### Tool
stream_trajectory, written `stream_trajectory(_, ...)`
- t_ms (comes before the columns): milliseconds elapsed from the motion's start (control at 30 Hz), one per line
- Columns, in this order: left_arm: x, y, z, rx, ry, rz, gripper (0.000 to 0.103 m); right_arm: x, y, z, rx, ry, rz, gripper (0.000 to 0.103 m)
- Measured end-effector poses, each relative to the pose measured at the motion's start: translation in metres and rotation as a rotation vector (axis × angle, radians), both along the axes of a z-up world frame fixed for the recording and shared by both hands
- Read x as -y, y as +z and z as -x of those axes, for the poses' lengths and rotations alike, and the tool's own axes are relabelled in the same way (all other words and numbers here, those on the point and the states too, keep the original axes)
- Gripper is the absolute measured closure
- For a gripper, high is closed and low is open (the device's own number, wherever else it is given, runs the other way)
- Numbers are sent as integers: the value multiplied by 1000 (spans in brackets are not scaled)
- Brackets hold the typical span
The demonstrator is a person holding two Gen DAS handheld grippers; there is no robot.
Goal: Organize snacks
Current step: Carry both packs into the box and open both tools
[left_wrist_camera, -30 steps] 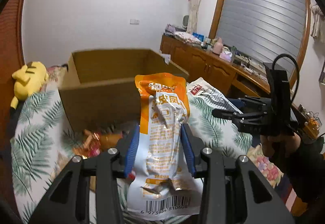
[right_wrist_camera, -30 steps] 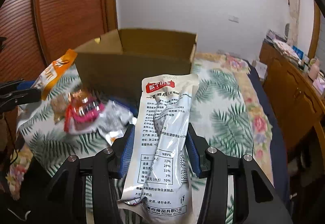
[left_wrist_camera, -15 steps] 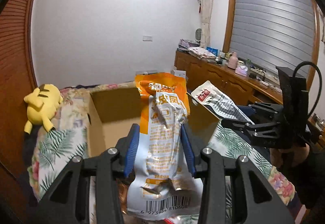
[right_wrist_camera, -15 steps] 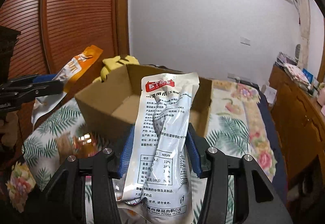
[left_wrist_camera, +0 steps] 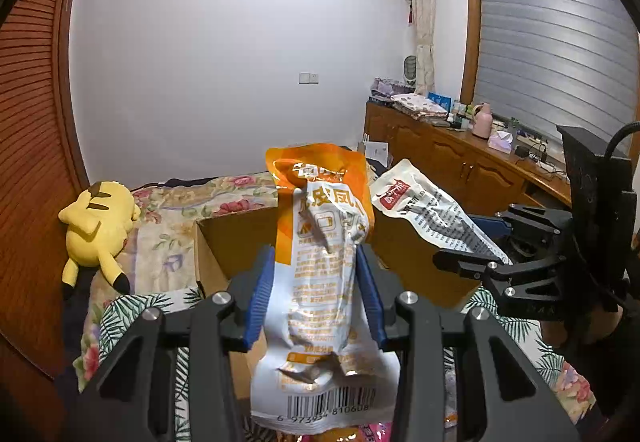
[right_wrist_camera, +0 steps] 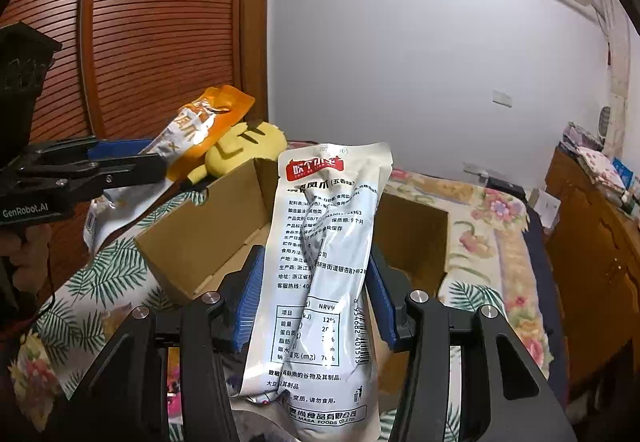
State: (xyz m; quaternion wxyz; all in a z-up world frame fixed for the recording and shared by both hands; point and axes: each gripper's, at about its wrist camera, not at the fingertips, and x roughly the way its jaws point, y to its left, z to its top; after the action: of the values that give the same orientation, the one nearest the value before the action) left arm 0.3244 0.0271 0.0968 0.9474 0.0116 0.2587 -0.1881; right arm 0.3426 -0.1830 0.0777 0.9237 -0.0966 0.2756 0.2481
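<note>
Glossy crinkled plastic snack packets (left_wrist_camera: 324, 274) (right_wrist_camera: 320, 274), a matt cardboard box (right_wrist_camera: 224, 238), a soft plush toy (left_wrist_camera: 96, 226).

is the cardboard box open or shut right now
Open. The cardboard box has no lid across its top; in the right wrist view its flaps stand up and the bare inner walls show. Whether anything lies inside, cannot tell.

Dim, even indoor light (fisheye-bent, vignetted edges), mostly sharp focus

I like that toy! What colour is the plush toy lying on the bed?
Yellow, with dark tips. The plush toy shows best in the left wrist view.
</note>
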Motion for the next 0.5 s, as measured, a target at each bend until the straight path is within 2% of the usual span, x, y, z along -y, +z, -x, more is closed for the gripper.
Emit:
stream_trajectory(267, 3, -14, -33, -41, 18, -23, 64, -2, -16, -28, -55, 6, -42, 54)
stream_trajectory(500, 8, -35, -61, -98, 30, -43, 64, -8, -30, -42, -74, 9, -34, 54)
